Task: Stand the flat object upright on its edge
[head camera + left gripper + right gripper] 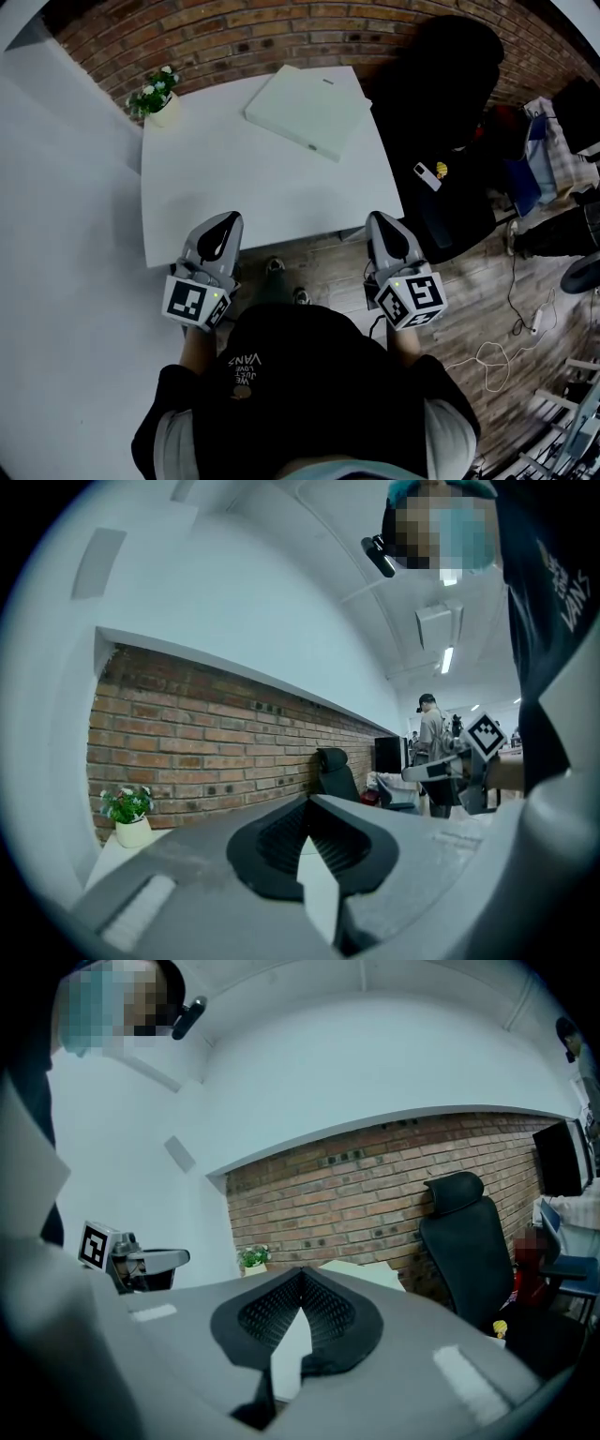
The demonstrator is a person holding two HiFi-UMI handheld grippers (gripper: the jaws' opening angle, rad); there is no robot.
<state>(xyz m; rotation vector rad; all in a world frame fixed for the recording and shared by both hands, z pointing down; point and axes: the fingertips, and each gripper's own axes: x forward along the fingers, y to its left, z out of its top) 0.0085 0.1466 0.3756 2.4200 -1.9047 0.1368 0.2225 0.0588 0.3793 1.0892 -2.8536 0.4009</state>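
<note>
The flat white box (307, 111) lies flat on the far right part of the white table (253, 197); in the right gripper view the box (364, 1274) shows just past the jaws. My left gripper (229, 217) hovers at the table's near edge on the left, its jaws shut with nothing between them. The right gripper (375, 218) is held at the near right corner, also shut and empty. Both are well short of the box. In the left gripper view the left gripper (307, 803) has its jaws closed tip to tip; the right gripper (300, 1275) looks the same in its own view.
A small potted plant (157, 94) stands at the table's far left corner by the brick wall. A black office chair (450, 112) sits right of the table with a small device (427, 175) on its seat. Cables and clutter lie on the floor at right. A person (433, 733) stands far off.
</note>
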